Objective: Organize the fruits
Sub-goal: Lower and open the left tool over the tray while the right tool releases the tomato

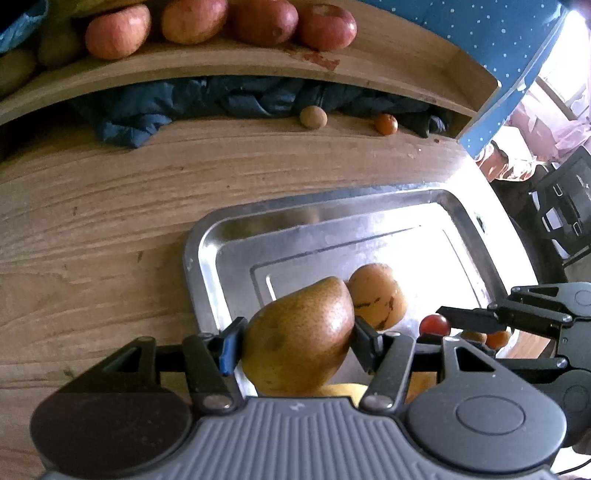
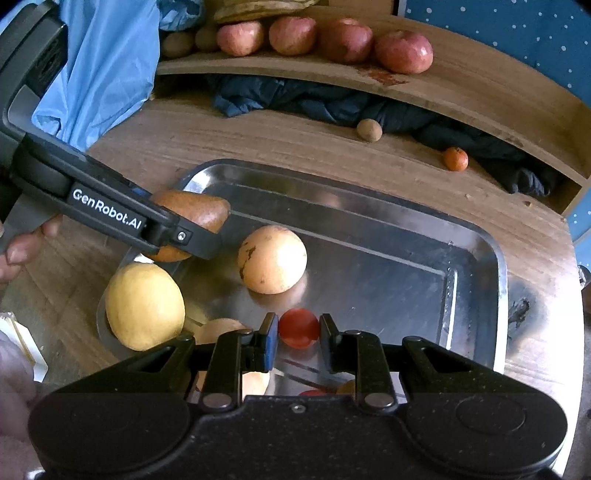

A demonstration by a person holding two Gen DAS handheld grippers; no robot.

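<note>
My left gripper (image 1: 297, 343) is shut on a brown-green pear (image 1: 299, 332), which hangs over the near left corner of a steel tray (image 1: 192, 258). In the right wrist view, the same pear (image 2: 195, 212) shows between the left gripper's fingers (image 2: 192, 238). My right gripper (image 2: 299, 339) is shut on a small red tomato (image 2: 298, 328) just above the tray (image 2: 495, 280). That tomato (image 1: 435, 325) also appears at the right of the left wrist view. A round orange-yellow fruit (image 2: 272, 259) and a yellow lemon (image 2: 144, 306) lie in the tray.
A wooden shelf (image 1: 221, 70) at the back carries several red apples (image 1: 118, 31). A dark blue jacket (image 1: 240, 99) lies under it, with a small brown fruit (image 1: 314, 117) and a small orange (image 1: 386, 123) in front. A blue plastic bag (image 2: 107, 66) hangs at the left.
</note>
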